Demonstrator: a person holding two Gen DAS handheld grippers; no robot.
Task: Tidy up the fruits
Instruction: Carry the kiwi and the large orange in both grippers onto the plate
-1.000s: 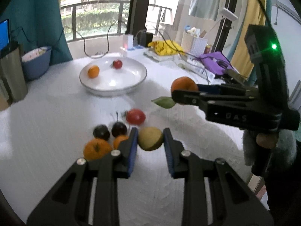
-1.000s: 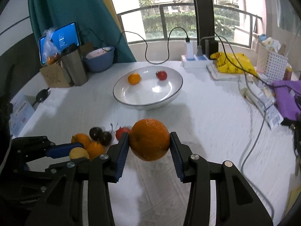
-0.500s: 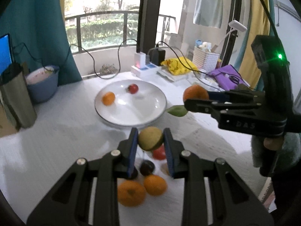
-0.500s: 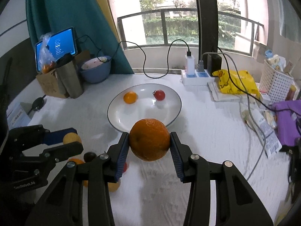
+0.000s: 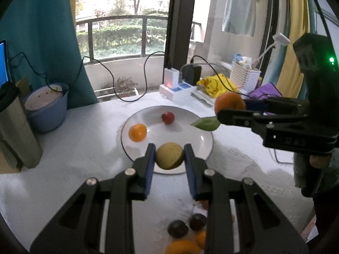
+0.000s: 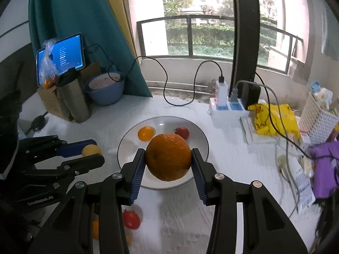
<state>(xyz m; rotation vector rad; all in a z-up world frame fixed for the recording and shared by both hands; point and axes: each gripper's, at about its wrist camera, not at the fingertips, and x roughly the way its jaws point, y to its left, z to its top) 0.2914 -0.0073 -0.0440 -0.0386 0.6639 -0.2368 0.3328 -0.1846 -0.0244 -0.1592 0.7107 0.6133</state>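
My left gripper (image 5: 169, 160) is shut on a yellow-green round fruit (image 5: 169, 156), held in the air at the near rim of the white plate (image 5: 203, 148). My right gripper (image 6: 168, 167) is shut on a large orange (image 6: 168, 157) with a green leaf (image 5: 205, 124), held above the plate (image 6: 201, 141). The plate holds a small orange (image 5: 137, 132) and a red tomato (image 5: 168, 117). On the table near me lie dark plums (image 5: 178, 228), oranges (image 5: 182, 247) and a red tomato (image 6: 131, 219). Each gripper shows in the other's view, the right one (image 5: 224, 114) and the left one (image 6: 91, 155).
A steel tumbler (image 6: 74, 97), a blue bowl (image 6: 106, 89) and a tablet (image 6: 60, 56) stand at the back left. A power strip with cables (image 6: 228, 105), a yellow bag (image 6: 273, 116), a white basket (image 6: 317, 118) and purple cloth (image 6: 324, 169) crowd the right side.
Both grippers have risen and moved forward toward the plate with their fruits. The loose fruits on the table have dropped to the bottom of both views.
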